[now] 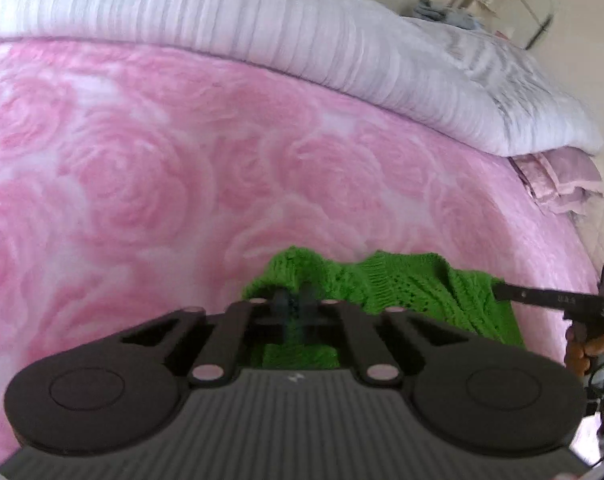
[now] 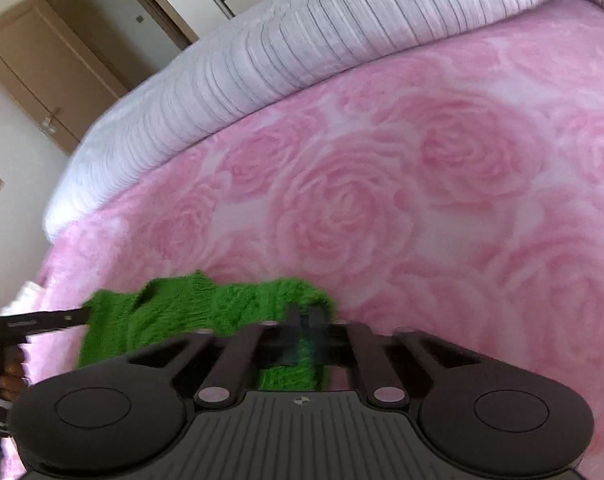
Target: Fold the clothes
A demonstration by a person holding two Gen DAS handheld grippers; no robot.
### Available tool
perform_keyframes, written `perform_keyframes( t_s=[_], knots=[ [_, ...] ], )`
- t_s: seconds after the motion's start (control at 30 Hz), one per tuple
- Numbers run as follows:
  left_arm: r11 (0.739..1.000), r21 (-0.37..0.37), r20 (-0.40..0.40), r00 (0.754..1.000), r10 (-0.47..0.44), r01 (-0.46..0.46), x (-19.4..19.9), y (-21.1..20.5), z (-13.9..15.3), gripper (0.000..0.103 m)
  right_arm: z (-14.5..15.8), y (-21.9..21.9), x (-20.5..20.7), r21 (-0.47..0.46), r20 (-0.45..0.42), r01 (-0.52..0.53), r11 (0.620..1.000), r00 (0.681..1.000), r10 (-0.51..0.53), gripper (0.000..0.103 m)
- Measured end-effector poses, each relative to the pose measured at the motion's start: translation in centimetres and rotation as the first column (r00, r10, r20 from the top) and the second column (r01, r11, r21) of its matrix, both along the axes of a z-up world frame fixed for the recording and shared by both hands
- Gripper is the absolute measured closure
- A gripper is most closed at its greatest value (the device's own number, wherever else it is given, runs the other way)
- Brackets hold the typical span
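The left claw [image 1: 294, 300] is pinched tight on one top end of the green sweater [image 1: 414, 292], and the right claw [image 2: 306, 318] pinches the other end. The sweater hangs between them, near the front edge of the pink bed cover [image 1: 142, 168]. The loose knit could slip out or stretch if they pull apart. There is lots of flat room ahead, up to the white quilt [image 1: 222, 12].

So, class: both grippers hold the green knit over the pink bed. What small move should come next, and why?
Probably carry both forward and lay it flat. The left gripper and right gripper each pinch an edge of the green knit garment, which hangs bunched between them above the rose blanket, with open blanket ahead.
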State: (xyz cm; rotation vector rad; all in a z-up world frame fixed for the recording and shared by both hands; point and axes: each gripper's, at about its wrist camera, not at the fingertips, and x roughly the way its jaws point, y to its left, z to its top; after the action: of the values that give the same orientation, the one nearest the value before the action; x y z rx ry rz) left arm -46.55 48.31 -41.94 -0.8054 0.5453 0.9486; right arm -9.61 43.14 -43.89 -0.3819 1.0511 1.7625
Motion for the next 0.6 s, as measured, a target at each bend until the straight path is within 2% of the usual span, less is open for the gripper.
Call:
perform_keyframes(
  t_s=[0.07,0.13,0.2,0.27,0.37,0.43,0.47,0.5,0.57,0.6],
  knots=[
    [0.992,0.127,-0.042,0.999,-0.011,0.017,0.2,-0.7,0.7,0.102,1.0,-0.7,-0.3,0.09,0.026,-0.027,0.996,0.999,0.025,0.102],
    [0.972,0.232,-0.098,0.995,-0.011,0.033,0.3,-1.2,0.9,0.101,2.4,-1.8,-0.1,0.196,0.045,-0.025,0.98,0.999,0.016,0.102],
    [0.976,0.216,-0.156,0.988,-0.007,0.041,0.8,-0.7,-0.5,0.1,2.8,-2.4,-0.1,0.237,0.104,-0.009,0.972,0.994,-0.016,0.102],
    [0.978,0.199,-0.24,0.971,-0.011,0.061,1.9,-0.2,-2.2,0.099,1.7,-2.0,-0.8,0.199,0.229,-0.013,0.98,0.973,-0.034,0.102],
    [0.956,0.264,-0.373,0.928,-0.021,0.128,4.0,-1.1,-2.2,0.099,1.0,-1.8,-1.5,0.143,0.281,-0.007,0.99,0.959,-0.034,0.102],
    [0.951,0.283,-0.359,0.933,-0.013,0.123,4.2,-1.8,-0.8,0.099,0.6,-1.7,-2.0,0.109,0.314,0.0,0.994,0.949,-0.034,0.097],
    [0.951,0.291,-0.325,0.946,-0.003,0.103,3.8,-2.2,0.0,0.098,1.4,-2.2,-2.0,0.122,0.317,0.01,0.992,0.947,-0.048,0.089],
    [0.952,0.296,-0.29,0.957,0.01,0.08,3.4,-2.6,0.8,0.098,2.3,-2.6,-2.0,0.137,0.322,0.018,0.99,0.945,-0.062,0.085],
    [0.953,0.301,-0.248,0.968,0.046,0.032,2.9,-3.7,1.7,0.097,3.9,-4.1,-2.2,0.19,0.356,0.018,0.982,0.93,-0.086,0.071],
    [0.952,0.304,-0.235,0.97,0.063,0.012,2.7,-4.2,2.1,0.097,4.3,-4.6,-2.3,0.197,0.367,0.004,0.98,0.927,-0.078,0.07]
  ],
)
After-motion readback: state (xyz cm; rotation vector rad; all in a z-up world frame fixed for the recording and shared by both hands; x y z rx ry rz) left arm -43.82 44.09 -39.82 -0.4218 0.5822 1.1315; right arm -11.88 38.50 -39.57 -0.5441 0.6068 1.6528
